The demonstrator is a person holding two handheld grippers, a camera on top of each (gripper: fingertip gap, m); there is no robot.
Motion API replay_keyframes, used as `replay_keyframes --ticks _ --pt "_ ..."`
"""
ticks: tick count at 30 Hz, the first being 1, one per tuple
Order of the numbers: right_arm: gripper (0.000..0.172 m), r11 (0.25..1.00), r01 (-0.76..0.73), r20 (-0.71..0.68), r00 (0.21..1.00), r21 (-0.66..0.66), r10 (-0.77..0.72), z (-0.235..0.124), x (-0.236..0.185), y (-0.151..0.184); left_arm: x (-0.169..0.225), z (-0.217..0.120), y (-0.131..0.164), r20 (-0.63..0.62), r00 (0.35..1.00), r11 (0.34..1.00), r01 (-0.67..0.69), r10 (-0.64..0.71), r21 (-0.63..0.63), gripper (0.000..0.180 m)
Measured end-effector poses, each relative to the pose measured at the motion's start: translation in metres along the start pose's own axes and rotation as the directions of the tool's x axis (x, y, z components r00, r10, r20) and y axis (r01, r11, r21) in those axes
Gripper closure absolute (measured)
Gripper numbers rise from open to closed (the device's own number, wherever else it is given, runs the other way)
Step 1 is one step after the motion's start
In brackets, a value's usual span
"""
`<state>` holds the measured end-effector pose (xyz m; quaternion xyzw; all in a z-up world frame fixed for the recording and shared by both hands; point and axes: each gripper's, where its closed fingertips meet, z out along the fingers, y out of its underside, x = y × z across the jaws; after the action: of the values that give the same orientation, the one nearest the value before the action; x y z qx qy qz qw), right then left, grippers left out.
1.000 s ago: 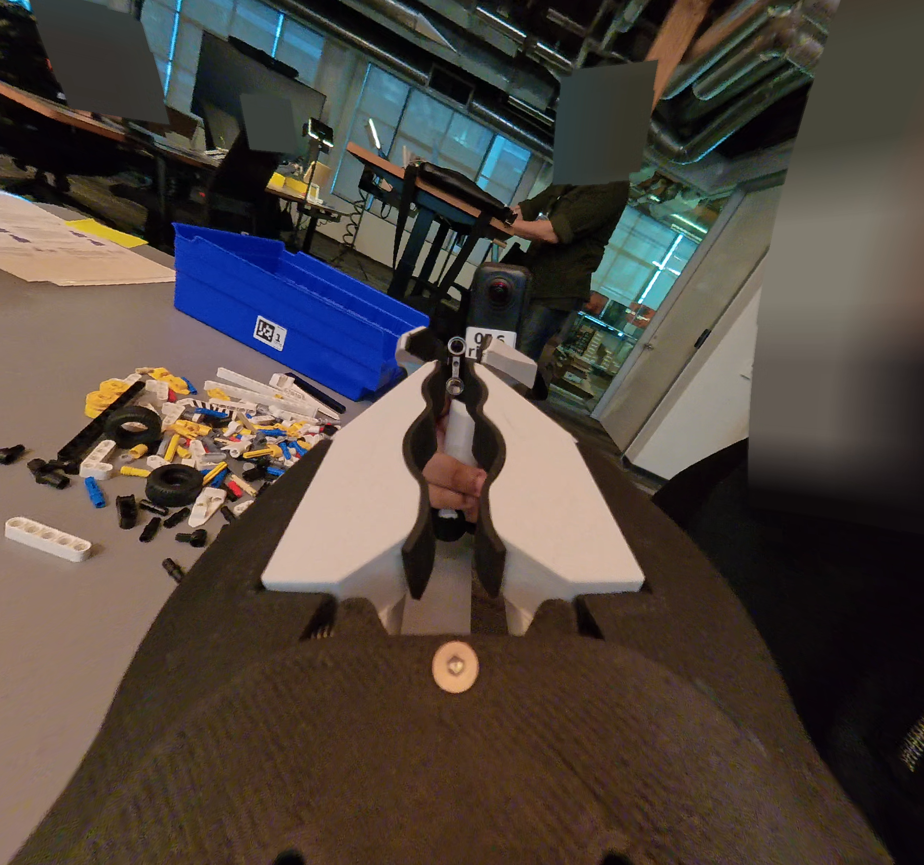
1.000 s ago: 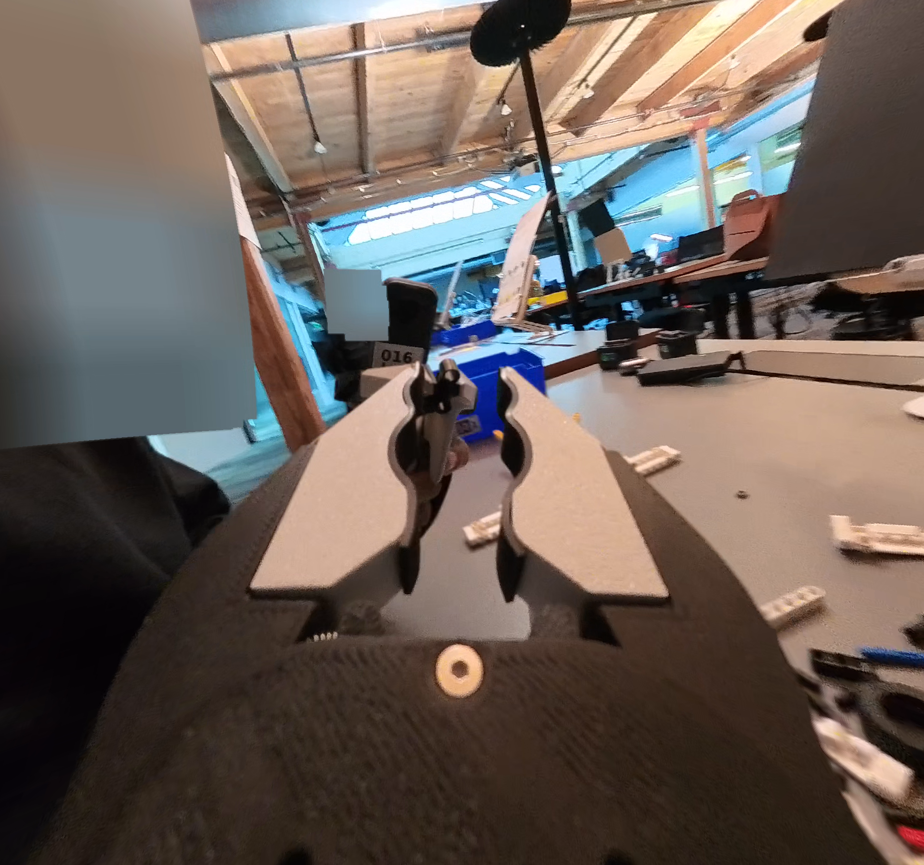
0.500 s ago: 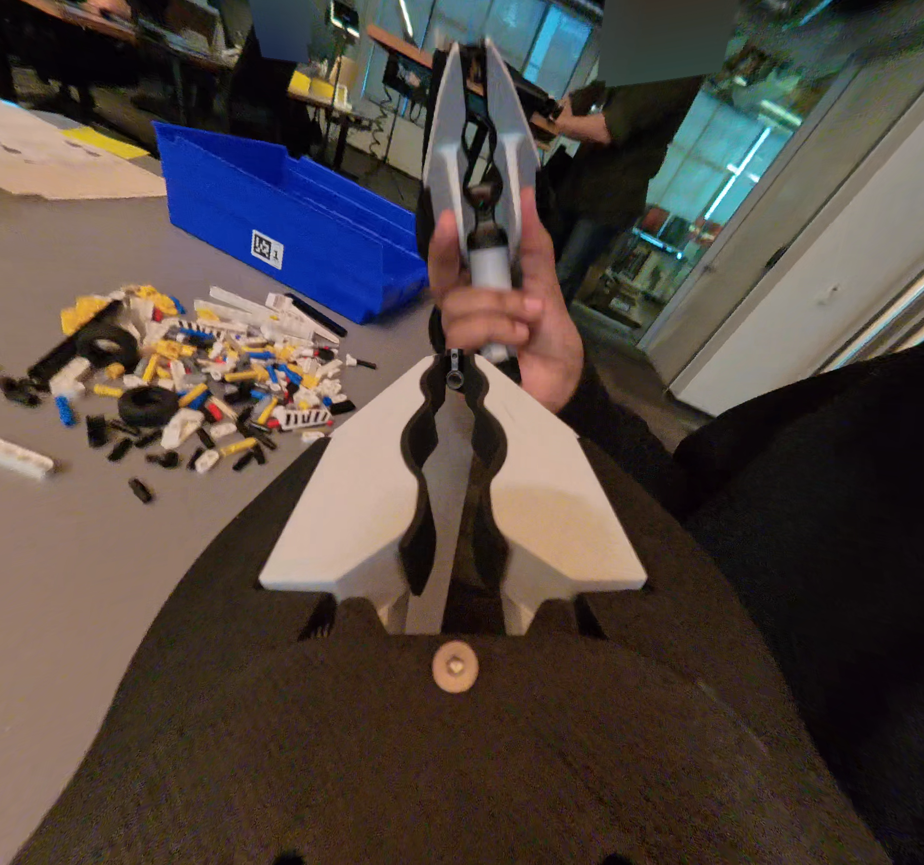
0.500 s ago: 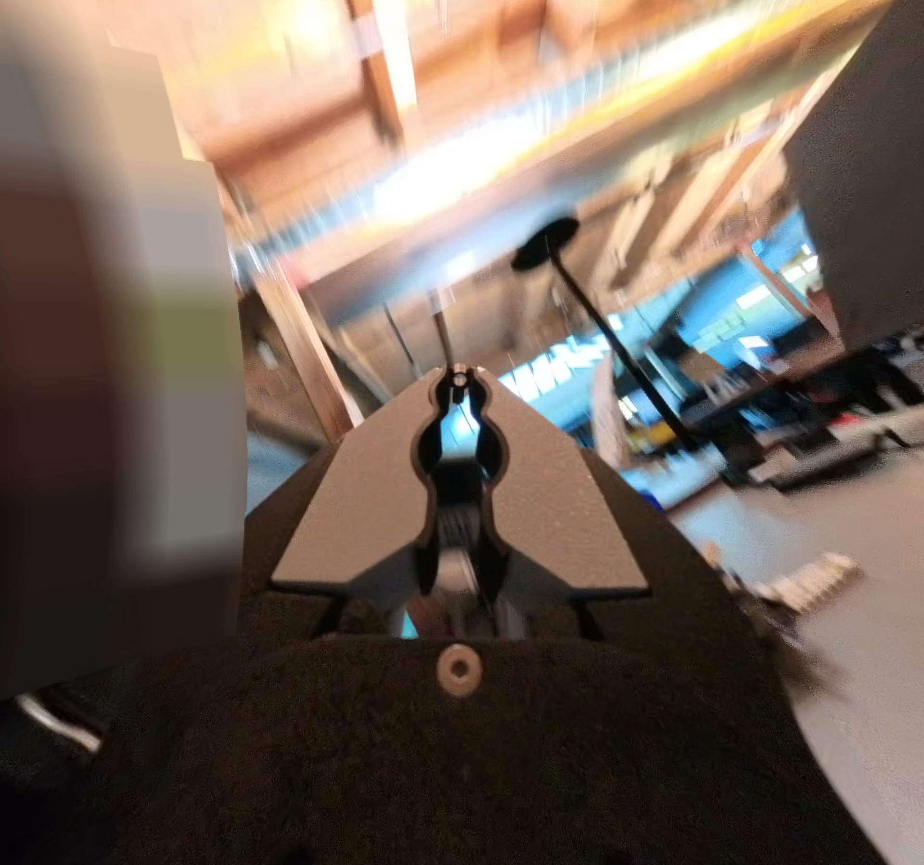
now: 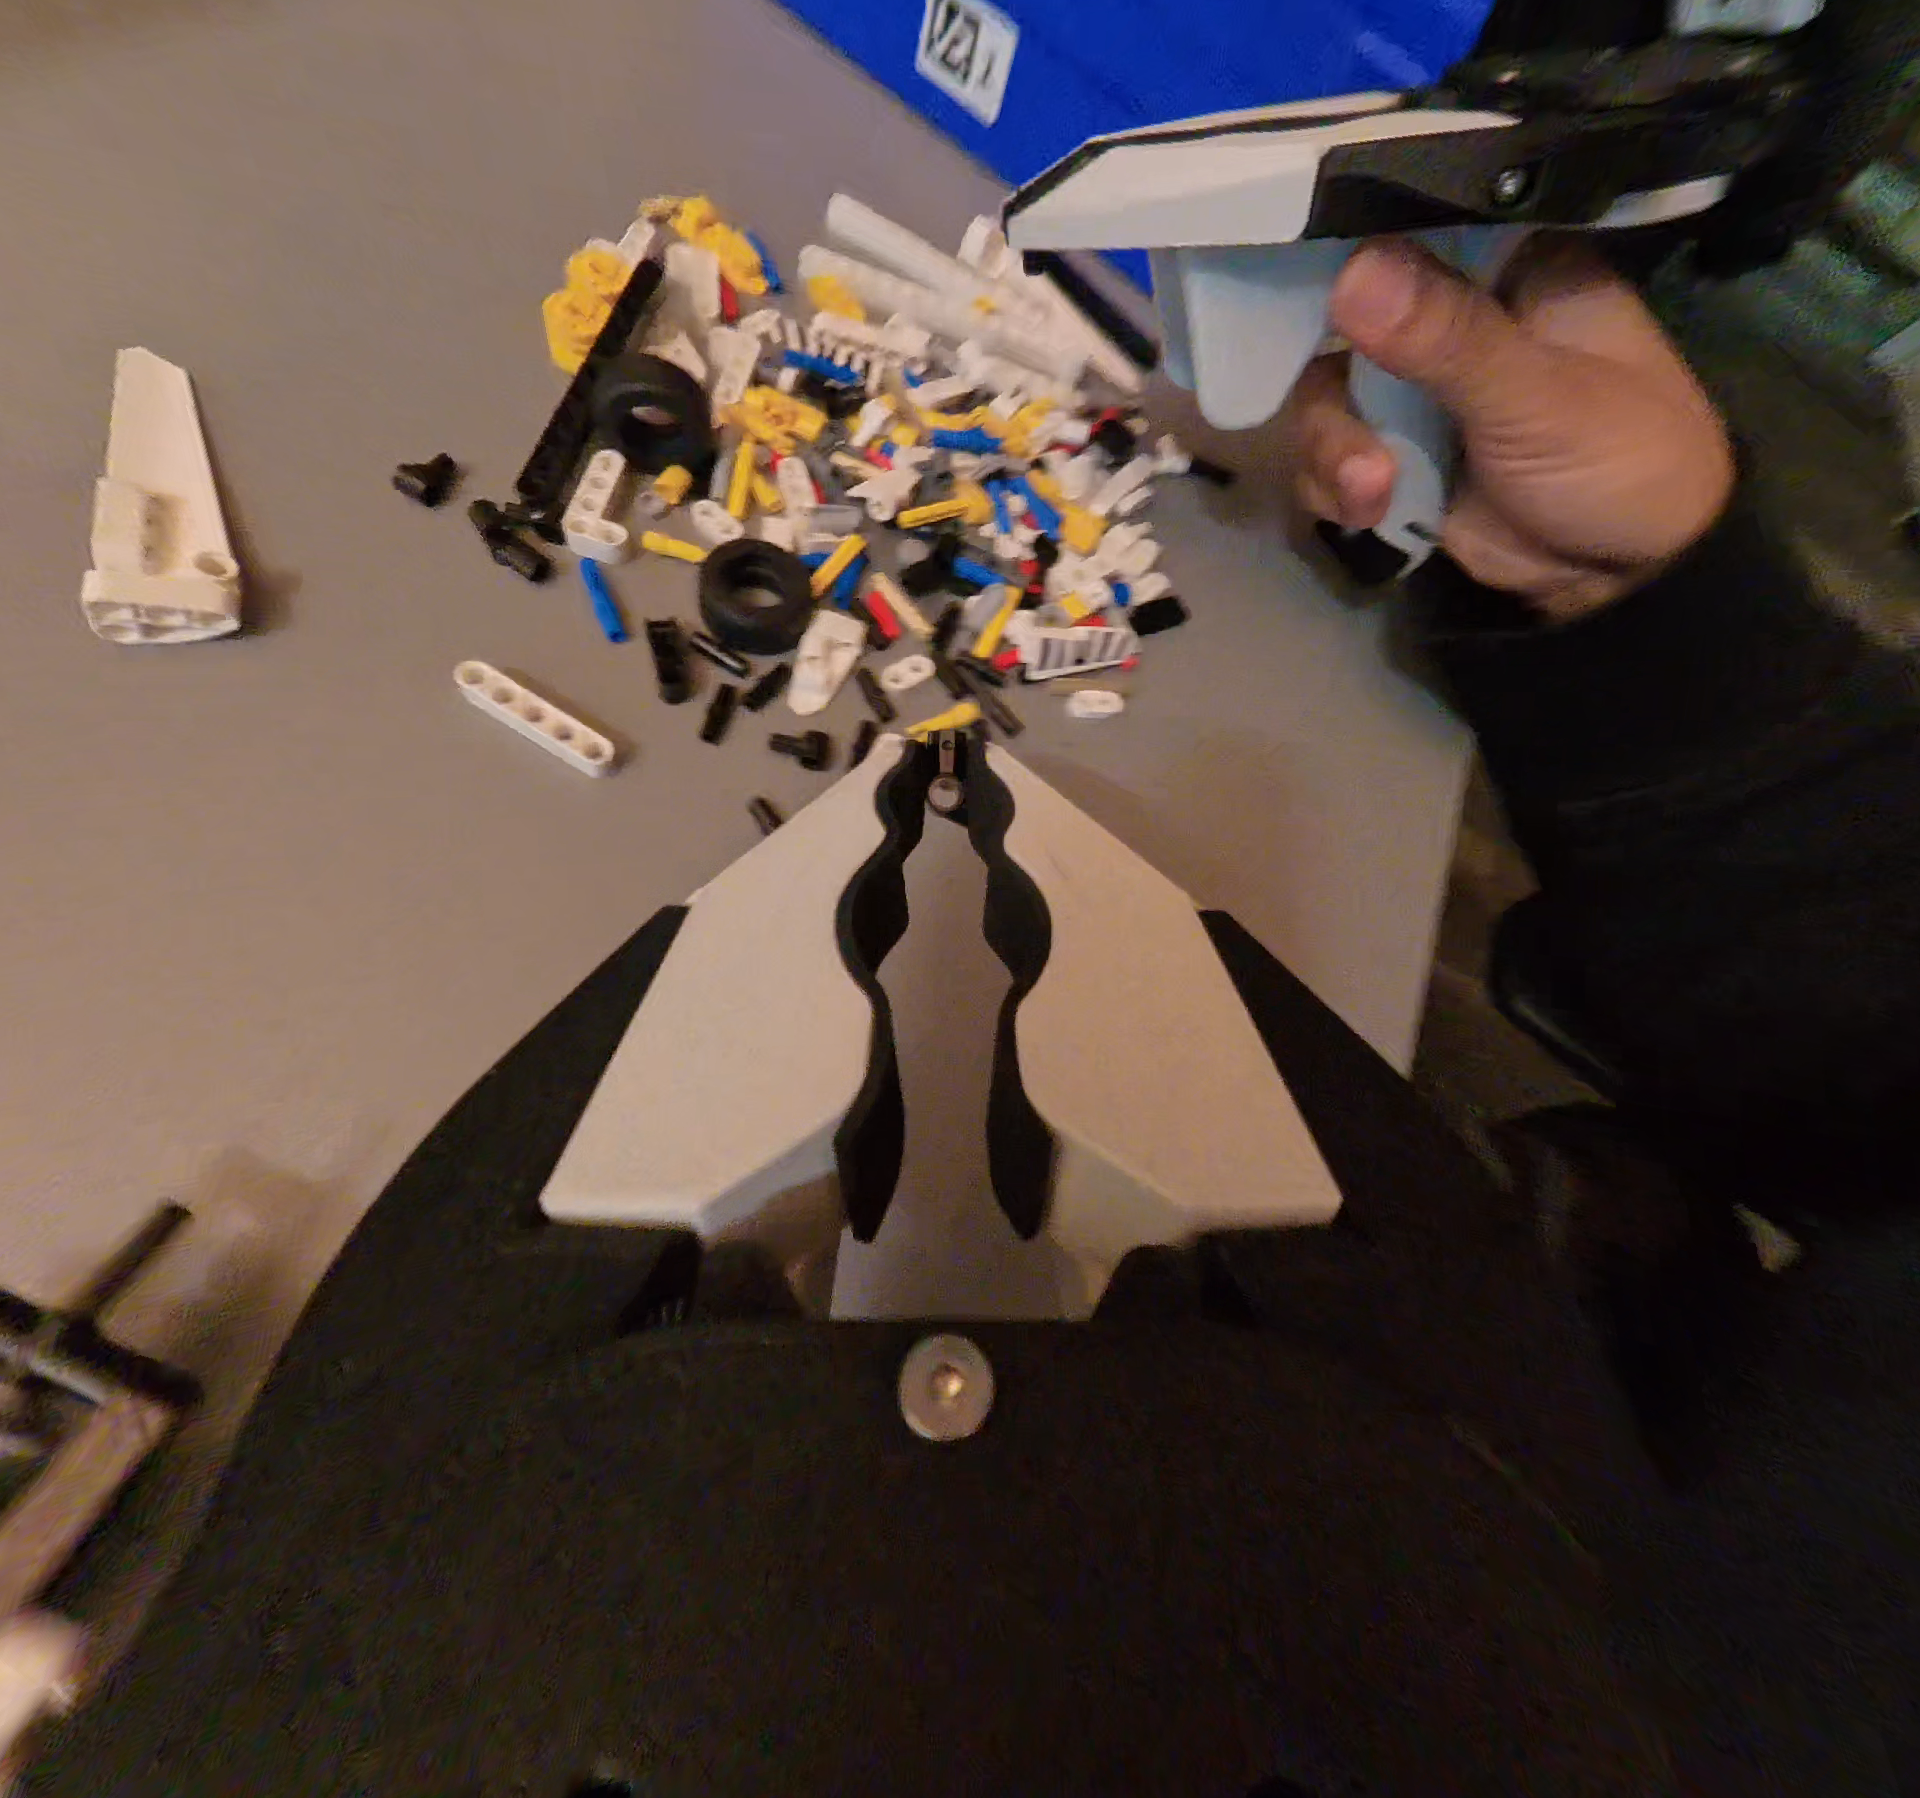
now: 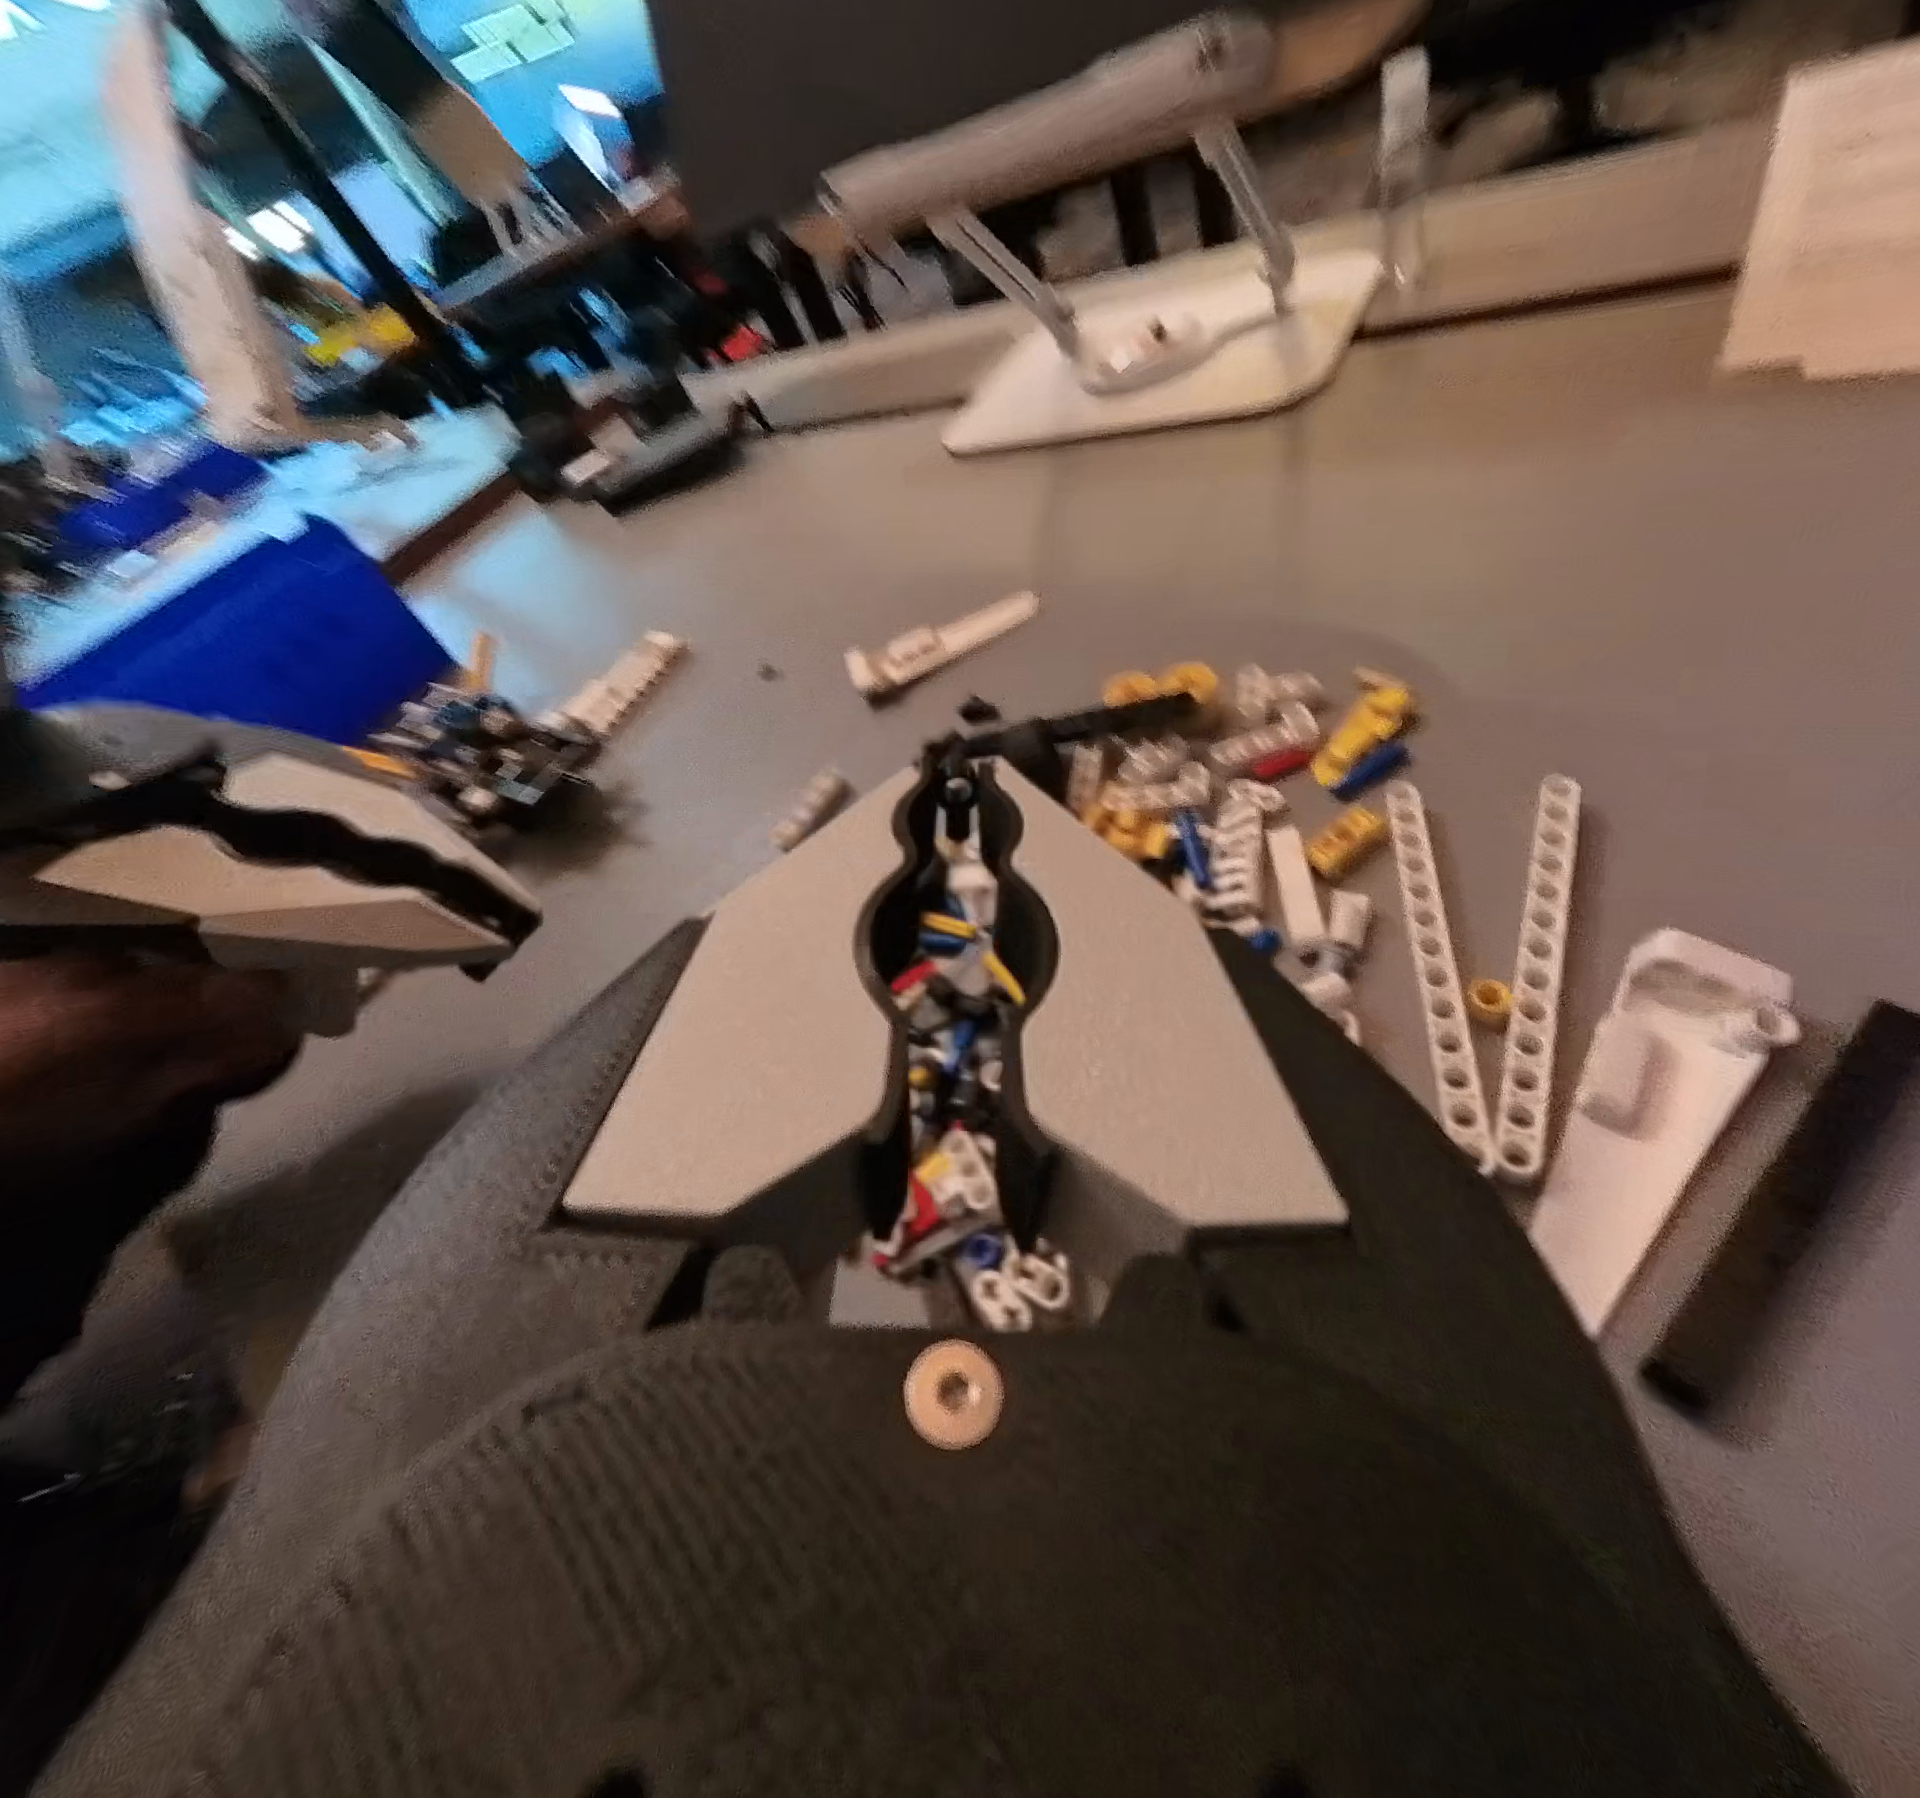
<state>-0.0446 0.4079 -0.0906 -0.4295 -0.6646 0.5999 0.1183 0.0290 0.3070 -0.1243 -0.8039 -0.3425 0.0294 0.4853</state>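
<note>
In the left wrist view my left gripper [image 5: 945, 761] is shut on a small grey connector piece [image 5: 945, 780] with a ring hole. It hovers over the near edge of a pile of loose building pieces [image 5: 862, 501] on the grey table [image 5: 260, 917]. In the right wrist view my right gripper [image 6: 954, 777] is shut on a small black pin-like piece [image 6: 956, 790], above the left side of the pile [image 6: 1247, 792]. The right gripper also shows in the left wrist view [image 5: 1039, 221], held by a hand [image 5: 1538, 460]. The left gripper also shows in the right wrist view [image 6: 488, 927].
A blue bin [image 5: 1143, 13] stands behind the pile. A white panel piece [image 5: 156, 501], a short white beam [image 5: 535, 718] and black tyres [image 5: 753, 595] lie nearby. Two long white beams [image 6: 1455, 969], a white box [image 6: 1662, 1104], a black block [image 6: 1787, 1208] and a white stand [image 6: 1164, 366] are on the right. Left tips to right tips: about 15 cm.
Both grippers have swung down from pointing up into the room to pointing at the table. The right gripper's fingers, apart a second ago, have come together on the black piece.
</note>
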Motion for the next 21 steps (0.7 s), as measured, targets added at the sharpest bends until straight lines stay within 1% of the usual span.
replay_keyframes --ticks 2,4,7,9,12,14,18,20,21 --pt "0.167 0.995 0.020 -0.063 0.998 -0.094 -0.026 0.015 0.014 0.016 -0.015 0.015 -0.002 0.029 0.999 0.999 -0.013 0.014 -0.048 0.174" --pt "0.167 0.984 0.048 -0.135 0.988 -0.172 -0.072 0.027 0.029 0.024 -0.034 0.027 -0.004 0.083 0.996 0.995 -0.033 0.041 -0.091 0.174" --pt "0.166 0.970 0.061 -0.158 0.982 -0.235 -0.100 0.039 0.038 0.027 -0.056 0.039 -0.006 0.138 0.988 0.990 -0.054 0.072 -0.130 0.174" --pt "0.164 0.969 0.071 -0.116 0.988 -0.237 -0.101 0.044 0.034 0.028 -0.065 0.044 -0.009 0.147 0.987 0.990 -0.042 0.061 -0.131 0.174" --pt "0.148 0.972 0.109 -0.099 0.986 -0.209 -0.132 0.045 0.032 0.026 -0.075 0.049 -0.010 0.152 0.987 0.990 -0.026 0.046 -0.136 0.174" --pt "0.141 0.975 0.116 -0.098 0.986 -0.191 -0.137 0.044 0.030 0.023 -0.081 0.052 -0.011 0.158 0.987 0.990 -0.019 0.041 -0.140 0.174" --pt "0.138 0.979 0.140 -0.047 0.988 -0.146 -0.148 0.043 0.017 0.016 -0.086 0.059 -0.014 0.150 0.988 0.989 0.003 0.019 -0.146 0.173" --pt "0.138 0.976 0.161 -0.039 0.985 -0.149 -0.168 0.041 0.013 0.016 -0.089 0.059 -0.015 0.164 0.986 0.990 0.010 0.013 -0.142 0.158" --pt "0.138 0.973 0.174 -0.040 0.982 -0.148 -0.182 0.039 0.012 0.015 -0.088 0.057 -0.016 0.166 0.986 0.991 0.004 0.018 -0.131 0.159"
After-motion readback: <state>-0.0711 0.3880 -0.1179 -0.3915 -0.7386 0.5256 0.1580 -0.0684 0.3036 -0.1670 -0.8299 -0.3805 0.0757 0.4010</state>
